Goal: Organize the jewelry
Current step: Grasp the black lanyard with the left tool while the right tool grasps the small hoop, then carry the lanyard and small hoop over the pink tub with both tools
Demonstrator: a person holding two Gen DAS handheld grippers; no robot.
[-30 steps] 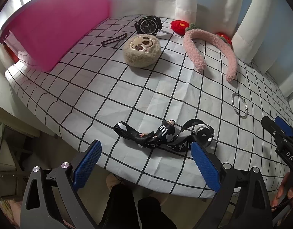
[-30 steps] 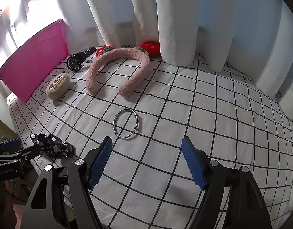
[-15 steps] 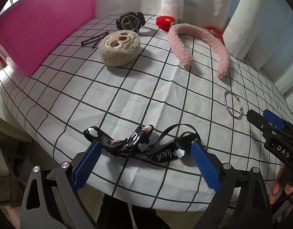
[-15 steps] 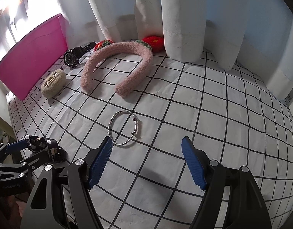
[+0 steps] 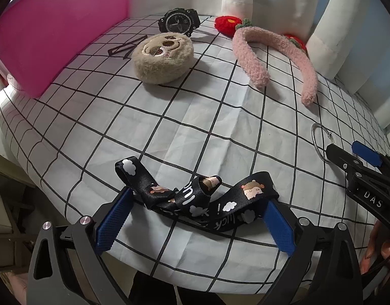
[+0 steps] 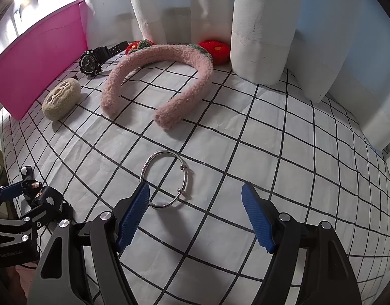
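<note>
Both grippers moved closer: your left gripper (image 5: 195,218), fingers wide, straddled the soft, floppy lanyard (image 5: 195,197), while your wide-open right gripper (image 6: 195,218) neared the hard, thin silver bangle (image 6: 167,179), best pinched across its rim.

Grid-checked table (image 5: 207,117): watch (image 5: 179,23); plush pouch (image 5: 163,57); pink headband (image 5: 271,50); silver bangle (image 6: 167,178); black lanyard (image 5: 195,198); pink bin (image 5: 55,38).

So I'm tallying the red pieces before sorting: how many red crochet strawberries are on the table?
2. One red strawberry sits at the pink headband's end near the watch; the other strawberry at the opposite end, against the curtain, which may hide more.
</note>
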